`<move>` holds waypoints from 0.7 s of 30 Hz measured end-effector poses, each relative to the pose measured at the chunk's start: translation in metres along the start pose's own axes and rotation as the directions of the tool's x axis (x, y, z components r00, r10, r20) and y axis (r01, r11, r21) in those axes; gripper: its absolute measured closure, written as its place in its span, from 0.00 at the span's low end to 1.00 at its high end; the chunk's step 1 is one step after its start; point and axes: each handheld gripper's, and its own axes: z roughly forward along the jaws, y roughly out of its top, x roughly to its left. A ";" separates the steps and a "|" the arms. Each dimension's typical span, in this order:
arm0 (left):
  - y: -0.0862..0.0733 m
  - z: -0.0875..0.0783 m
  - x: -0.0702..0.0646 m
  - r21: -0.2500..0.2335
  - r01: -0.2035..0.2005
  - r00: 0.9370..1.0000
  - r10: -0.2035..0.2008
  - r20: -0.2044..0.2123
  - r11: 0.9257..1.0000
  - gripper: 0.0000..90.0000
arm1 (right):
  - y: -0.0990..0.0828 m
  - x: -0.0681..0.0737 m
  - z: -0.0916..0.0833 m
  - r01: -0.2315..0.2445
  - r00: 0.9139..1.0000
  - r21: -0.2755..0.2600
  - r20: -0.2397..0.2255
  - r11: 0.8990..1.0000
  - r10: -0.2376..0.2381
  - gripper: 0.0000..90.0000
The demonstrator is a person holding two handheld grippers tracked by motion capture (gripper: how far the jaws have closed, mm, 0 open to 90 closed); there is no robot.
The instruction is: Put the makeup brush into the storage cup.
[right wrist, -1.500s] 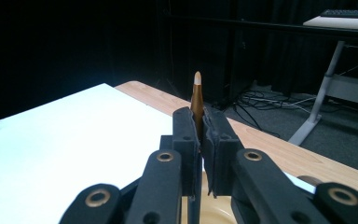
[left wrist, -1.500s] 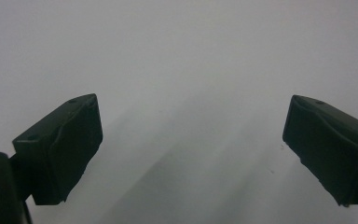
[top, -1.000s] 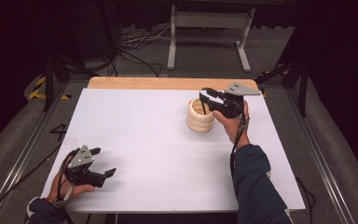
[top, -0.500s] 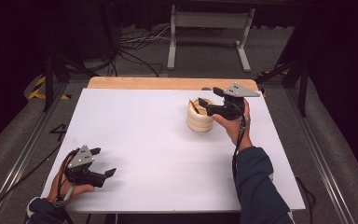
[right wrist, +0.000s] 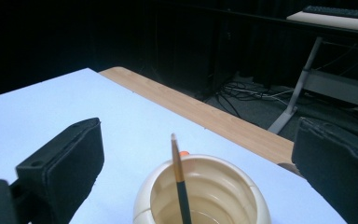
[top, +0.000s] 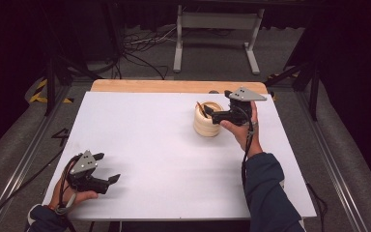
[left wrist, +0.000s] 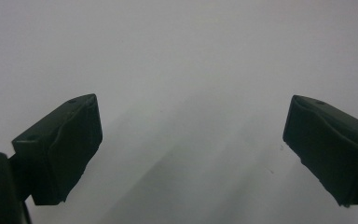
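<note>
My right gripper (top: 207,114) hangs at the cream ribbed cup (top: 207,124) on the far right of the table (top: 140,140), its 2 fingers just spread wide with nothing pressed between them. The pencil (right wrist: 181,184), or maybe a thin brush, leans inside the cup, tip up. I judge it light, stiff and slick, so I'd pinch it high on the shaft, above the rim. The cup looks light and easily tipped. My left gripper (top: 107,180) rests near the table's front-left corner, fingers (left wrist: 58,149) wide apart, empty.
</note>
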 end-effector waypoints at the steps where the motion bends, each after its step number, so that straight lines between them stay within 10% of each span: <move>1: 0.000 0.000 0.000 0.000 -0.001 1.000 0.001 0.002 1.000 0.06 | 0.000 0.000 0.000 0.002 1.000 0.004 -0.008 1.000 -0.002 0.03; 21: 0.000 0.001 0.001 0.001 -0.004 1.000 0.004 -0.003 1.000 0.06 | 0.002 0.003 -0.001 0.043 0.999 0.015 -0.015 0.999 -0.043 0.02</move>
